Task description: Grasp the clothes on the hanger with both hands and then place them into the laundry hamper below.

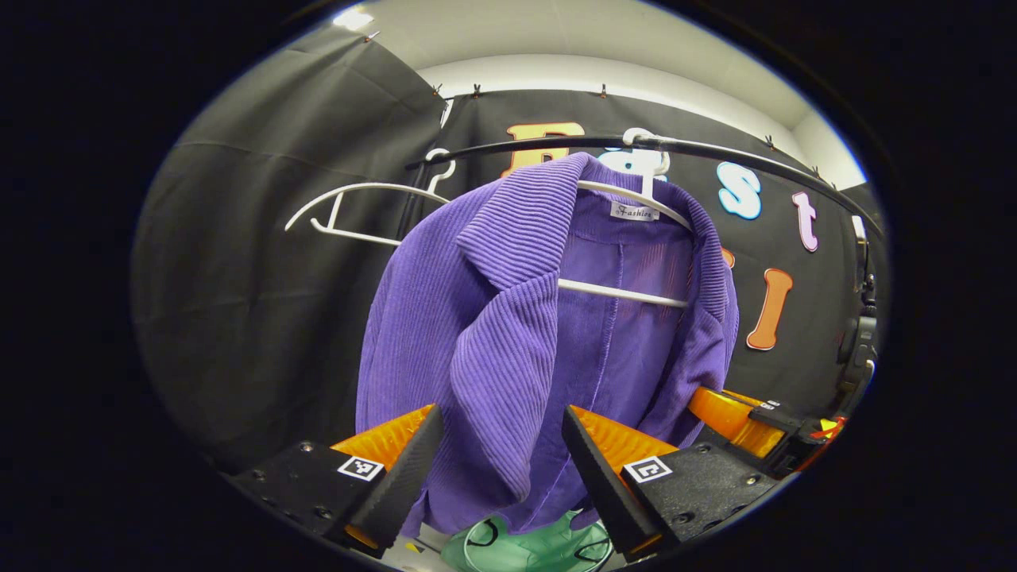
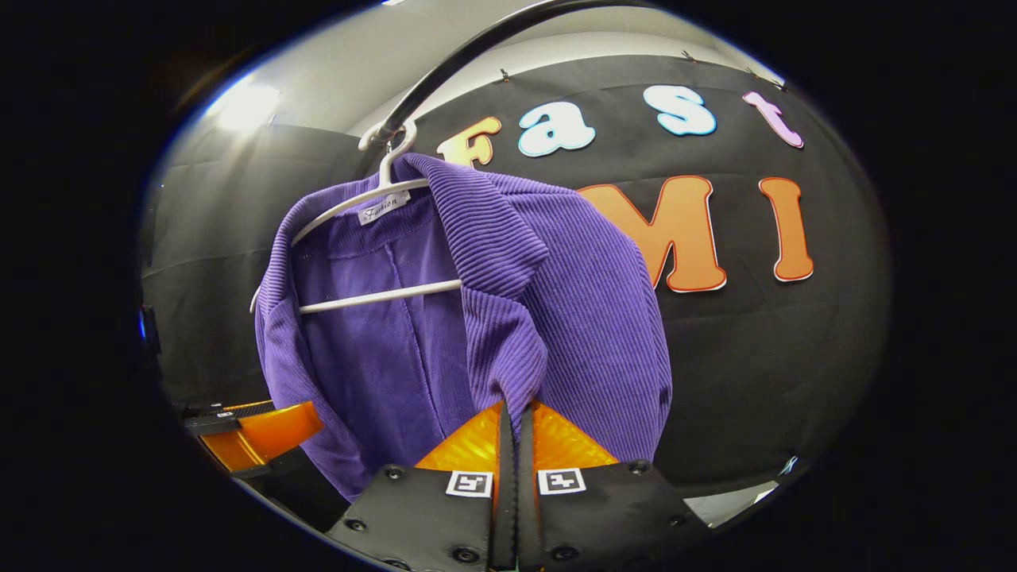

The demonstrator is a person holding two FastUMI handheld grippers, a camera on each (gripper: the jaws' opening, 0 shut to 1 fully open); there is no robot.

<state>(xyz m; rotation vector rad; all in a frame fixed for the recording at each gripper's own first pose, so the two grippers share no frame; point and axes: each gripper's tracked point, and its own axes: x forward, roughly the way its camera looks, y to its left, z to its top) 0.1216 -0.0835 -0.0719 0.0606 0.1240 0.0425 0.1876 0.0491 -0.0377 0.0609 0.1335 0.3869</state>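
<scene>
A purple ribbed cardigan (image 1: 508,318) hangs open on a white hanger (image 1: 628,294) from a black rail (image 1: 715,151). My left gripper (image 1: 502,413) is open, and the cardigan's front panel hangs between its spread fingers. In the right gripper view the cardigan (image 2: 572,318) fills the middle, and my right gripper (image 2: 512,407) is shut on the lower edge of its front panel. The right gripper (image 1: 727,413) also shows at the garment's far hem in the left gripper view. The left gripper (image 2: 258,433) shows at the lower left of the right gripper view. A green hamper (image 1: 532,550) sits below.
An empty white hanger (image 1: 349,210) hangs on the same rail, left of the cardigan. Black cloth walls close in behind and on both sides. A dark stand with a device (image 1: 862,342) is at the right edge.
</scene>
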